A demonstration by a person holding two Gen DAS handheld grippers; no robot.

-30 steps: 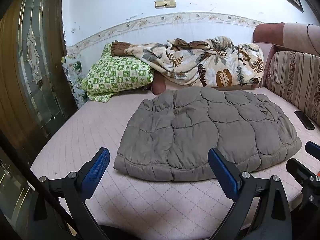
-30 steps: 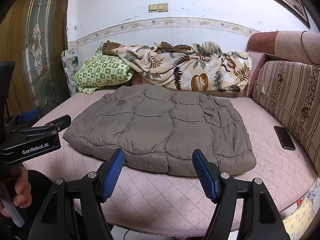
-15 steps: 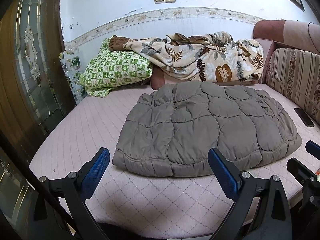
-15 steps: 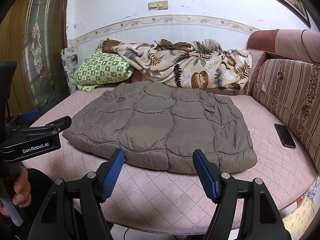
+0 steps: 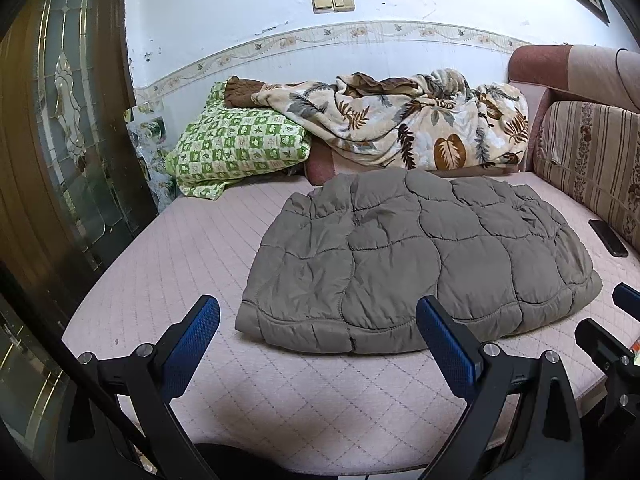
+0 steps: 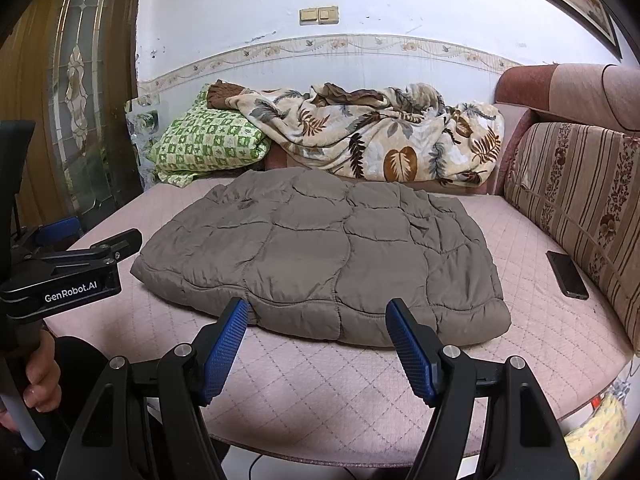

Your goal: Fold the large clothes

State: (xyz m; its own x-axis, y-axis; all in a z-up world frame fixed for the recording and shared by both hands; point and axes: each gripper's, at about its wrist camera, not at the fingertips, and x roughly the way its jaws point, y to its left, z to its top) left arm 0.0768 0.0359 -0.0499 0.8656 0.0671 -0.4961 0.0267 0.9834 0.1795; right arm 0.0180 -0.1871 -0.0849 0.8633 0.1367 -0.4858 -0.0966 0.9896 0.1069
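A grey-brown quilted padded garment (image 5: pixel 420 260) lies folded flat on the pink quilted bed (image 5: pixel 192 256); it also shows in the right wrist view (image 6: pixel 320 256). My left gripper (image 5: pixel 318 322) is open and empty, held back off the bed's front edge, short of the garment's near hem. My right gripper (image 6: pixel 318 326) is open and empty, also just short of the near hem. The left gripper body (image 6: pixel 68 272) shows at the left of the right wrist view.
A green patterned pillow (image 5: pixel 236 148) and a leaf-print blanket (image 5: pixel 400 124) lie at the back. A striped sofa back (image 6: pixel 576 200) runs along the right. A black phone (image 6: pixel 567 275) lies on the bed at the right. A glazed wooden door (image 5: pixel 60 140) stands left.
Both grippers have drawn back and tilted up a little, so the garment sits lower and farther in view. Both stay open and empty; the garment has not moved.
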